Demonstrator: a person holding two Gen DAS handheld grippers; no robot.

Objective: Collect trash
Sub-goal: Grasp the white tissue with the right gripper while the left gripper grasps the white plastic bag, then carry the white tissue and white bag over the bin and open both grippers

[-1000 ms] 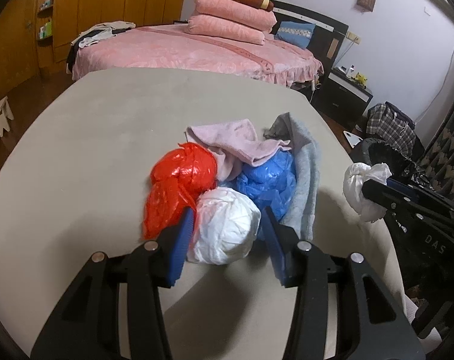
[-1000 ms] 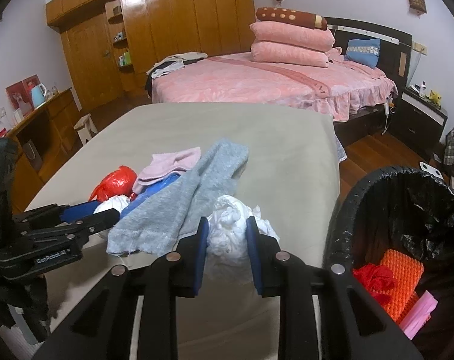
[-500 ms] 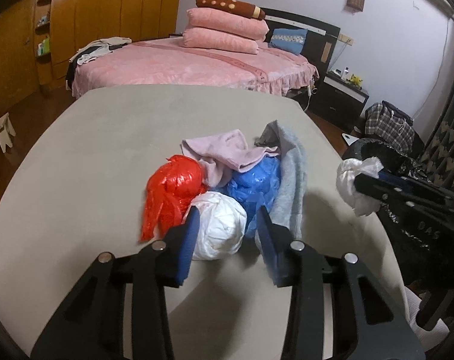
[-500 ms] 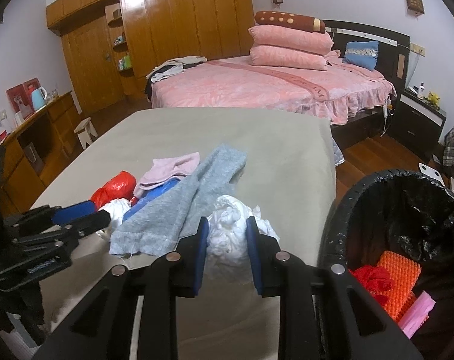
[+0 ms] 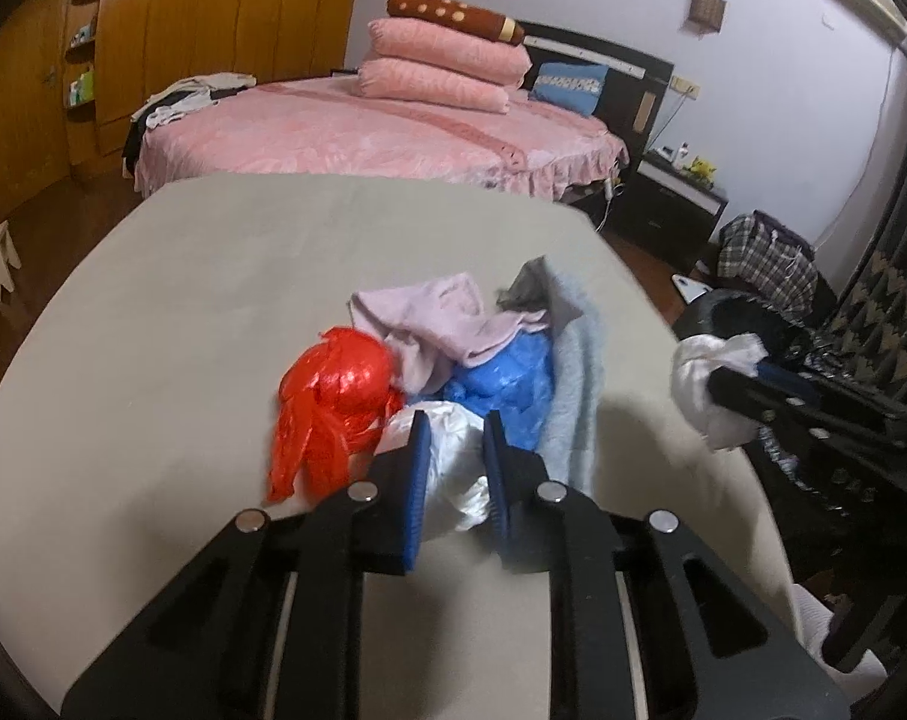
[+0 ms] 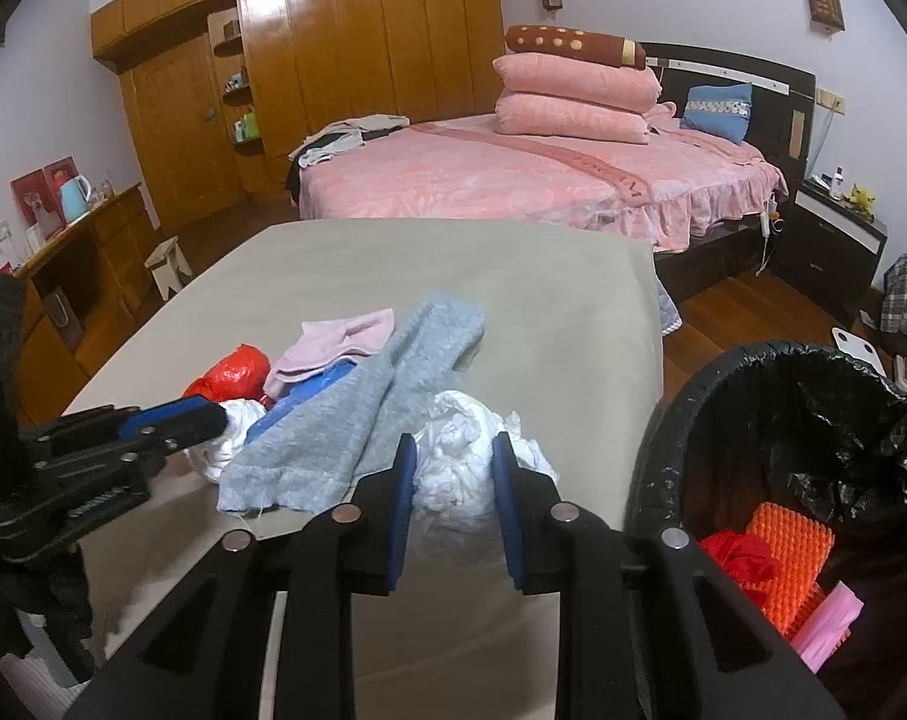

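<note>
The trash bin [image 6: 771, 420] beside the table's [image 5: 213, 300] right edge already holds a red wad, an orange mesh piece and something pink, so collecting is partly done. The right gripper [image 6: 453, 474] has its fingers clenched on a white crumpled wad [image 6: 459, 456] near that edge, close to the bin. The left gripper [image 5: 453, 456] has its fingers pinching a white plastic bag [image 5: 453, 462] in the pile. A red bag [image 5: 333, 396] and a blue bag [image 5: 507, 384] remain on the table among a pink cloth [image 5: 441, 318] and a grey towel [image 6: 369, 414].
</note>
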